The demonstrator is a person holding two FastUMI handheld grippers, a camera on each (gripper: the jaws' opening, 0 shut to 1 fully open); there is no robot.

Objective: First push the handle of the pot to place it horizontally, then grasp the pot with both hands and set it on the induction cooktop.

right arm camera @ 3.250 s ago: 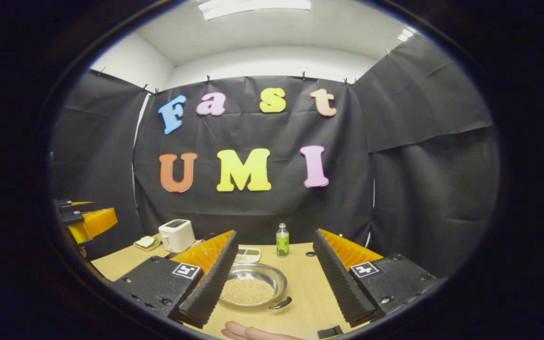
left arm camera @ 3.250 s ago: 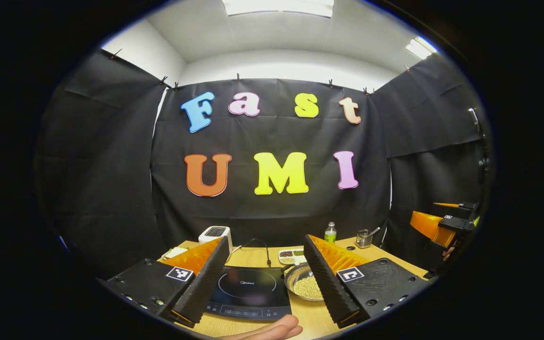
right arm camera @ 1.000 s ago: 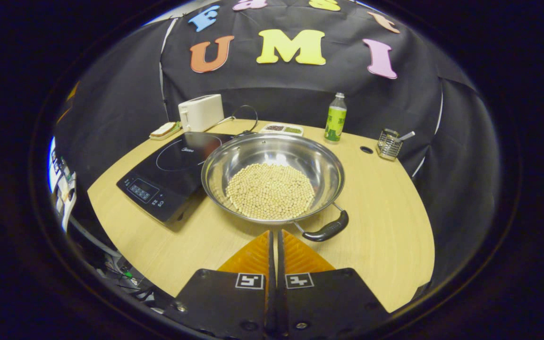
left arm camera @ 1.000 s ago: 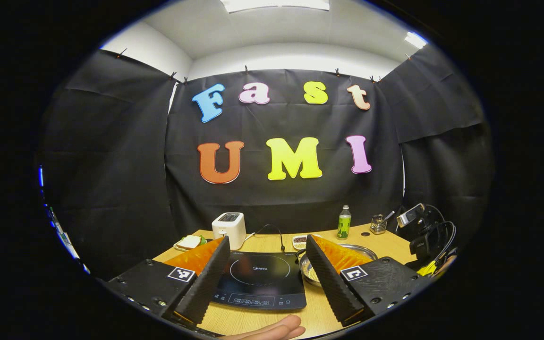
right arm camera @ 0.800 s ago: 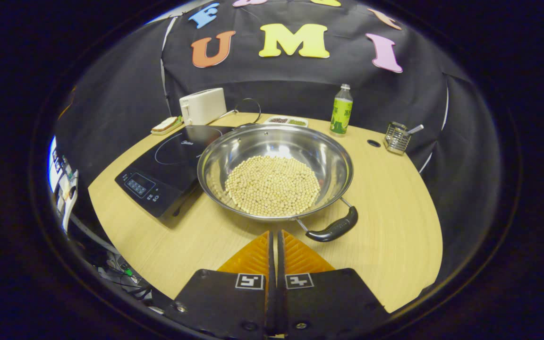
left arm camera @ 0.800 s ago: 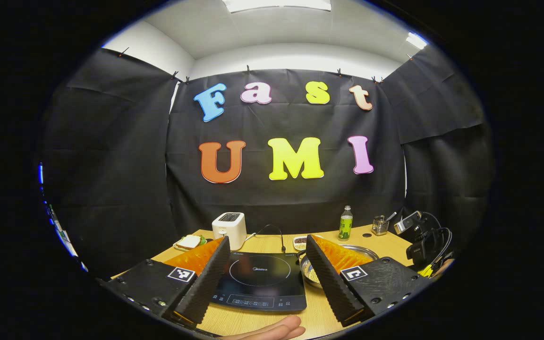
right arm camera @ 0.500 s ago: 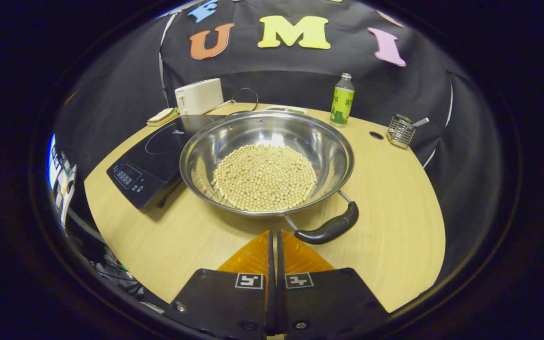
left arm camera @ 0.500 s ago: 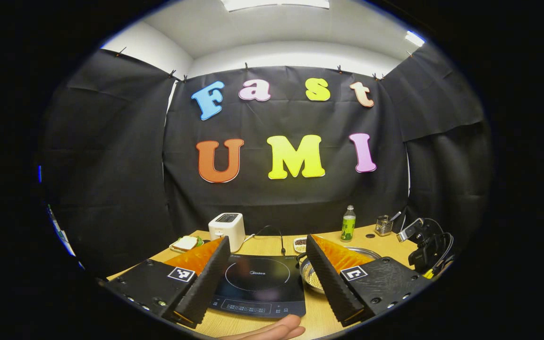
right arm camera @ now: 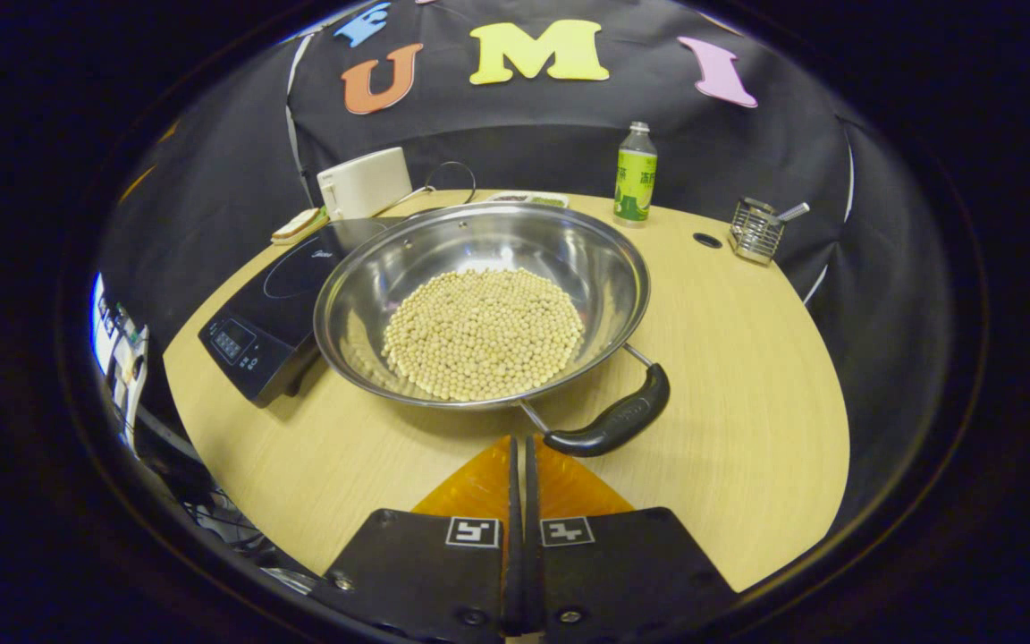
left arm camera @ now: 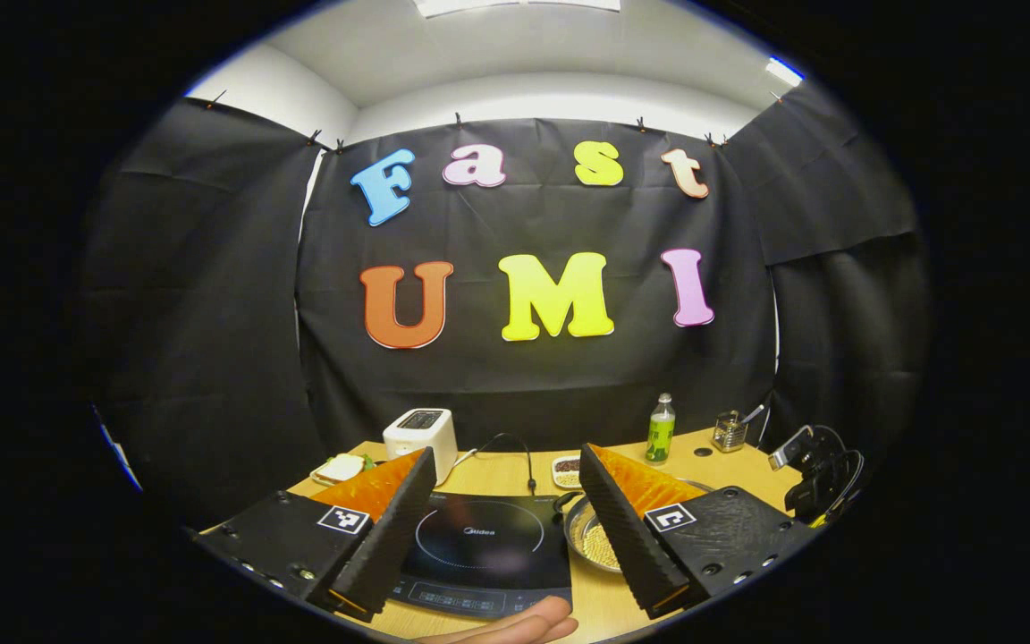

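Closing in on the pot's handle (right arm camera: pixel 612 419), the right hand-held gripper (right arm camera: pixel 519 447) is keeping its fingers pressed together, probably to nudge, not grasp, while the pot (right arm camera: pixel 479 300) is sitting on the surface (right arm camera: pixel 730 358) just beside the induction cooktop (right arm camera: pixel 256 309). The left hand-held gripper (left arm camera: pixel 506 528) is hovering spread wide above the cooktop (waiting, I judge). Compared with a second ago, the handle is lying nearer the right fingertips.

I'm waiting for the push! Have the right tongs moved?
Yes. The right tongs went down and forward toward the pot; its handle now lies just ahead of their shut tips.
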